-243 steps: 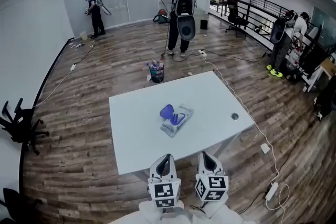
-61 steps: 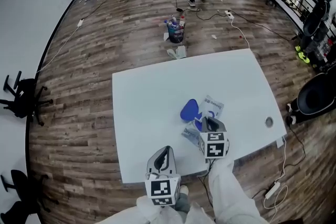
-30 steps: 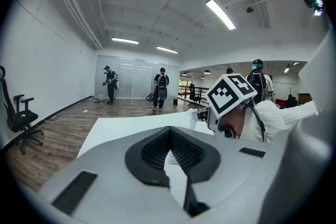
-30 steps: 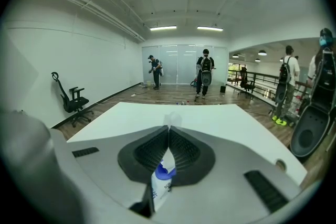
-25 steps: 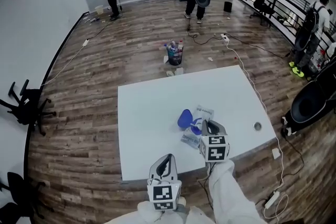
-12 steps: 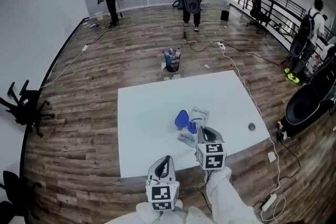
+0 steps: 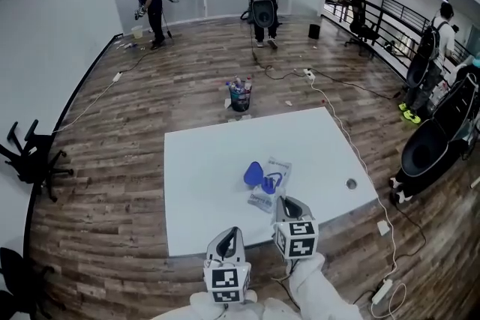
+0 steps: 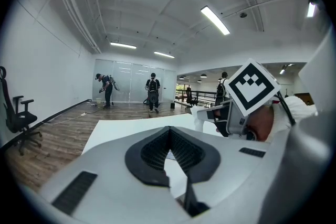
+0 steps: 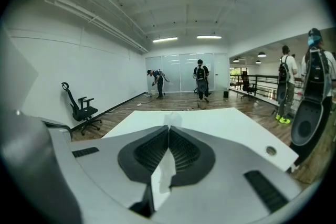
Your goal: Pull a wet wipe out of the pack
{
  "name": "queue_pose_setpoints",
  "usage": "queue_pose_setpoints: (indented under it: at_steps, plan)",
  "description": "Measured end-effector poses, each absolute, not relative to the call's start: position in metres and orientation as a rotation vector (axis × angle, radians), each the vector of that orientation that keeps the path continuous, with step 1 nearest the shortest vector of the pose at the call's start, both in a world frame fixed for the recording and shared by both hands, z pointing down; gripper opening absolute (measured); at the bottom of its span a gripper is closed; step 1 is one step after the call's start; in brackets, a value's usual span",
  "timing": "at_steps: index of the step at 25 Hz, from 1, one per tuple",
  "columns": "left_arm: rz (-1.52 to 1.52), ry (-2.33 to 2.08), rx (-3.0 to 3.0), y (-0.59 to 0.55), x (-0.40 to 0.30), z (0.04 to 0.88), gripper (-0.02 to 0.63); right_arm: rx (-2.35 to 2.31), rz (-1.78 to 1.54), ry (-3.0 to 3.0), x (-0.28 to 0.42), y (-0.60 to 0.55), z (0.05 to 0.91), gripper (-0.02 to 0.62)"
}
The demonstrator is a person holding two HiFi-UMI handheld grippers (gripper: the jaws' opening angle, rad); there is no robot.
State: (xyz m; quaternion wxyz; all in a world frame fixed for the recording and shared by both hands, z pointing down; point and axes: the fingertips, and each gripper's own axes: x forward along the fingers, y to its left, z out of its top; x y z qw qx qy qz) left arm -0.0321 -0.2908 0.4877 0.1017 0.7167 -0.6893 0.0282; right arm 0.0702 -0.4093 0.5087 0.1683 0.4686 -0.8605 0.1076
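Note:
The wet wipe pack point(image 7: 268, 183) lies flat near the middle of the white table point(image 7: 202, 183), its blue lid point(image 7: 253, 174) flipped open to the left. My right gripper point(image 7: 289, 201) hovers just in front of the pack, toward the near table edge. In the right gripper view its jaws point(image 9: 169, 128) are shut on a thin white wet wipe point(image 9: 162, 178), which pokes out past the tips and hangs down behind them. My left gripper point(image 7: 230, 234) sits lower left at the table's near edge, shut with nothing in it point(image 8: 169, 128). The pack is hidden in both gripper views.
A round cable hole point(image 7: 351, 183) sits in the table's right side. On the floor beyond the table stands a bucket of bottles point(image 7: 240, 96), with cables trailing right. Several people stand at the back; an office chair point(image 7: 30, 161) is at the left.
My right gripper has pulled back from the pack toward the near edge, still shut. The left gripper drifted slightly. The head view has tilted up, showing more of the room.

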Motion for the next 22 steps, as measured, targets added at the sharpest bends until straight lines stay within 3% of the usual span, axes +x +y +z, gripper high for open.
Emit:
queue_pose_setpoints:
  at_steps: [22]
  plan:
    - [0.089,-2.003,2.145,-0.301,-0.028,0.493,0.002,1.413,0.443,-2.488,0.096,-0.331,0.541,0.014]
